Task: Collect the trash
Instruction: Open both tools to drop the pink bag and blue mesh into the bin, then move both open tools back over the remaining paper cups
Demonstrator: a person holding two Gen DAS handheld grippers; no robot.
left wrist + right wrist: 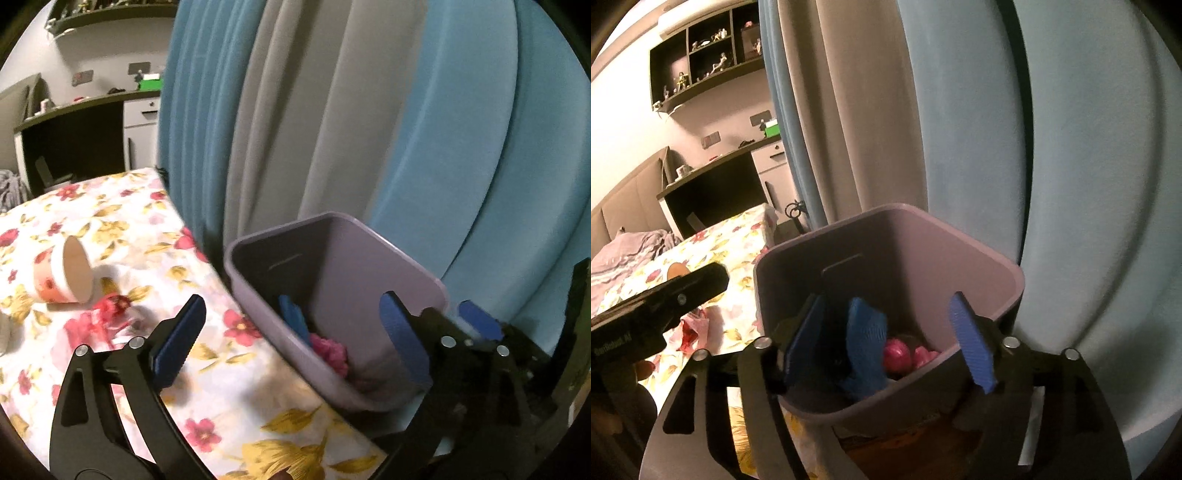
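A lilac plastic bin [373, 258] stands beside the floral bed, against the curtains; it also shows in the right wrist view [960, 251]. Inside lie pink crumpled trash [330, 352] [897, 352] and a blue mesh piece [866, 339]. My right gripper [886, 343] is open and hovers over the bin mouth, empty; its blue pads [476, 319] show in the left wrist view. My left gripper [291, 336] is open and empty, straddling the bin's near wall. A tipped paper cup [64, 271] and a red-white wrapper [112, 308] lie on the bed.
The floral bedsheet [129, 229] spreads to the left. Blue and beige curtains [332, 110] hang behind the bin. A dark desk with white drawers [738, 173] and wall shelves [709, 48] stand farther back. A crumpled lilac blanket [628, 247] lies on the bed's far side.
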